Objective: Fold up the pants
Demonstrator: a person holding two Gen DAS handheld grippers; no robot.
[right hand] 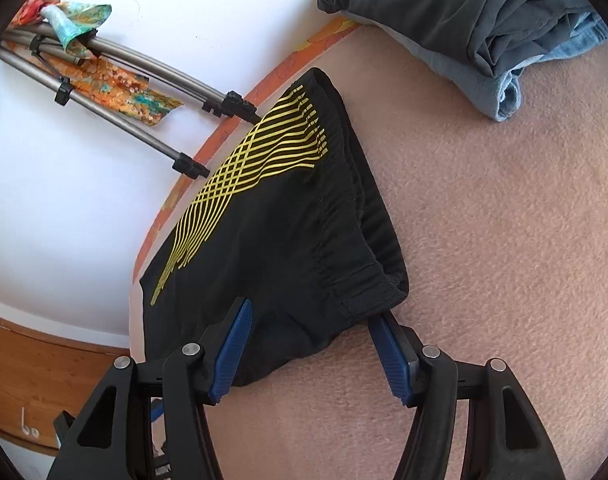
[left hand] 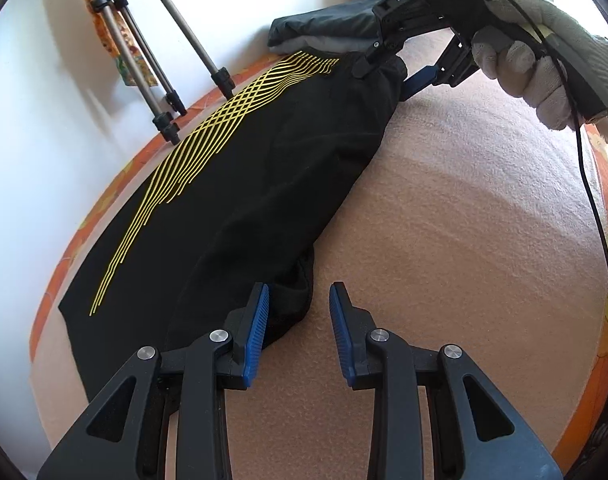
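Note:
Black pants [left hand: 240, 200] with a yellow line pattern lie lengthwise on a pink blanket [left hand: 443, 220], along its far edge by the wall. My left gripper [left hand: 300, 304] is open at the leg end, its left finger touching the crumpled cuff. My right gripper [right hand: 315, 320] is open at the waistband [right hand: 359, 240], its jaws straddling the waistband corner, one finger over the cloth and one under it. In the left wrist view the right gripper [left hand: 383, 76] shows at the far waistband end, held by a gloved hand [left hand: 543, 68].
A stack of folded clothes [right hand: 463, 20], dark grey over light blue, lies on the blanket beyond the waistband. Tripod legs [left hand: 164, 52] stand against the white wall at the bed's orange edge [left hand: 116, 184]. A black cable [left hand: 591, 200] hangs from the right gripper.

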